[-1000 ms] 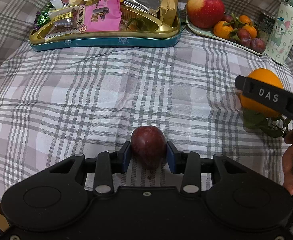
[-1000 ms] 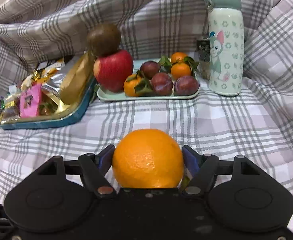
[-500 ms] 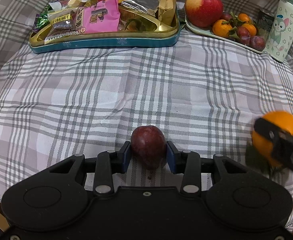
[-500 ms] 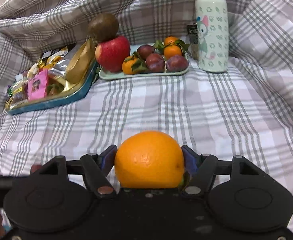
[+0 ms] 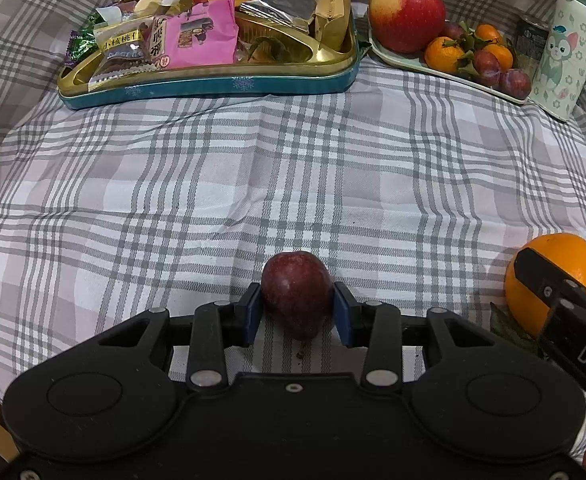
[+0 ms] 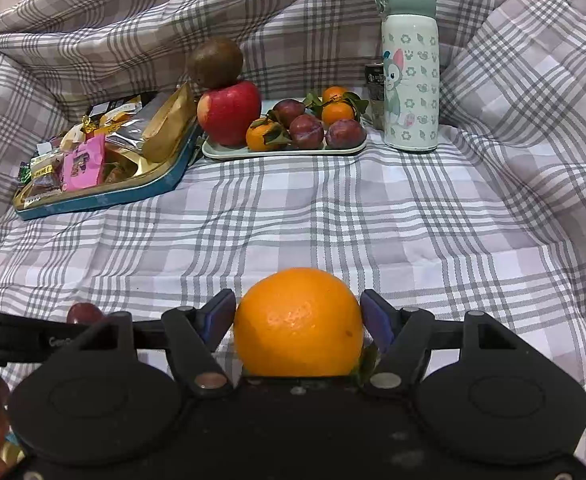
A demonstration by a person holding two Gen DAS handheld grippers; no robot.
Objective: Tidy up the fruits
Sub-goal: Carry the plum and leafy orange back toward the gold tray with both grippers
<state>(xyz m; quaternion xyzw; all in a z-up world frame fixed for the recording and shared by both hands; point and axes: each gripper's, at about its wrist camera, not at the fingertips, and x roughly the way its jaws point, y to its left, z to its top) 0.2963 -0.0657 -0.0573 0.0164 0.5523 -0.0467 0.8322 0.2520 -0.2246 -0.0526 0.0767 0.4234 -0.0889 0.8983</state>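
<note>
My left gripper is shut on a dark red plum, held low over the plaid cloth. My right gripper is shut on a large orange with a leaf under it; the orange also shows at the right edge of the left wrist view. The pale green fruit tray stands at the back with a red apple, a brown kiwi on top of it, small tangerines and several plums. The plum also peeks out in the right wrist view.
A teal and gold tin full of snack packets stands at the back left. A white cartoon bottle and a dark can stand right of the fruit tray. The plaid cloth rises in folds behind and at the right.
My right gripper has drawn back from the fruit tray with the orange, down to the near side beside my left gripper. My left gripper has kept still with the plum.
</note>
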